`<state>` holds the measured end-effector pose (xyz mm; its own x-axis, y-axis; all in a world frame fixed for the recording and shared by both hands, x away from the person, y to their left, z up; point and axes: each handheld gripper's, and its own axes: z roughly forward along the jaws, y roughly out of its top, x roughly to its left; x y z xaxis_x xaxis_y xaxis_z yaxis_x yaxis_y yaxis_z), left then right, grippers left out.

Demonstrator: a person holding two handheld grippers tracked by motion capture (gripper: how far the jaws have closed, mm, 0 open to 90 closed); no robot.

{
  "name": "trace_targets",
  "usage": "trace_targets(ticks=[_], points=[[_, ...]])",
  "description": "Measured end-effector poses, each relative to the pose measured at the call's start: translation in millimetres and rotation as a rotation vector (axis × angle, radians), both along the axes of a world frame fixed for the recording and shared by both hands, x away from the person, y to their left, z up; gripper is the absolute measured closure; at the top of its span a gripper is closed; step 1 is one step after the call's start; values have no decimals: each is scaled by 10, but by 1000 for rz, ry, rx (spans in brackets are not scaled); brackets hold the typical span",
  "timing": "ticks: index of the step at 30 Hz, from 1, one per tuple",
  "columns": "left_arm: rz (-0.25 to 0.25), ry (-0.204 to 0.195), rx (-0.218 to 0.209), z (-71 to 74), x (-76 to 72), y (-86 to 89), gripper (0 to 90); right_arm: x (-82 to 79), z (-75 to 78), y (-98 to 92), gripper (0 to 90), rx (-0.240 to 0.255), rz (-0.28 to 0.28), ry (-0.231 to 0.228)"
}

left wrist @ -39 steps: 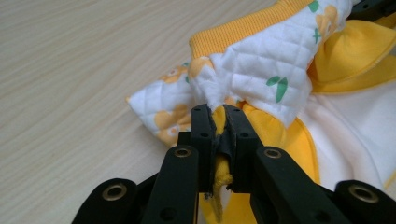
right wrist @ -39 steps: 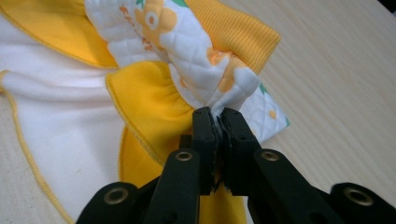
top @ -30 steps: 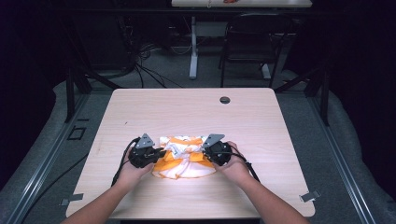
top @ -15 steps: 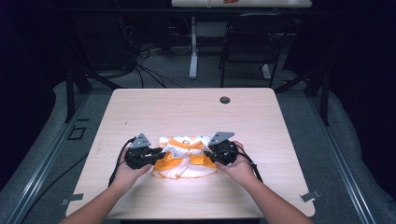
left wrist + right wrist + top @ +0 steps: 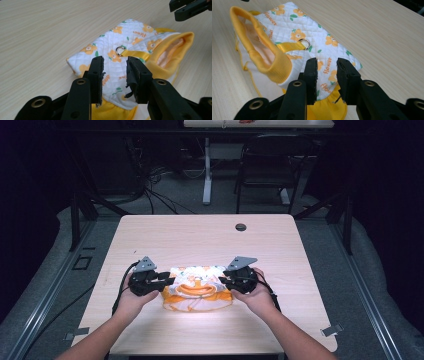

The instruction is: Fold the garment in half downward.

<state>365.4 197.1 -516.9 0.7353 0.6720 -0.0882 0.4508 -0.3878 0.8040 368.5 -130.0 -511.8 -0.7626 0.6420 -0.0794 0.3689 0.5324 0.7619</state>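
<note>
One small quilted garment [image 5: 198,288] lies folded near the front edge of the surface [image 5: 210,235], about midway between its left and right edges. It is white with orange flowers, has thick yellow ribbed trim around an opening and a yellow strap with a metal ring [image 5: 121,50] on top. The left claw [image 5: 164,279] hangs at its left end and the right claw [image 5: 224,282] at its right end. Both have just been opening; their jaws now stand partly apart above the cloth and hold nothing. I judge that the fold has just been let go. To do this well, both claws should lift straight away so the pads do not drag the top layer, and the edges should stay aligned.
</note>
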Motion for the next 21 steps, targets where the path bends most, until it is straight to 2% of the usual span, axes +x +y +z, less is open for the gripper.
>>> trace_targets(ticks=[4, 9, 13, 14, 21], points=[[-7, 4, -10, -41, -16, -33, 657, -11, -13, 43, 692, 9, 6, 4], [-30, 9, -2, -89, -50, -96, 648, -51, -30, 126, 688, 12, 35, 10], [-47, 22, 8, -146, -72, -147, 633, -58, -69, 193, 678, 0, 68, 52], [-58, 24, 21, -176, -88, -169, 631, -62, -86, 207, 678, 1, 74, 56], [-80, 50, 41, -291, -131, -207, 606, -113, -168, 226, 675, -20, 97, 89]])
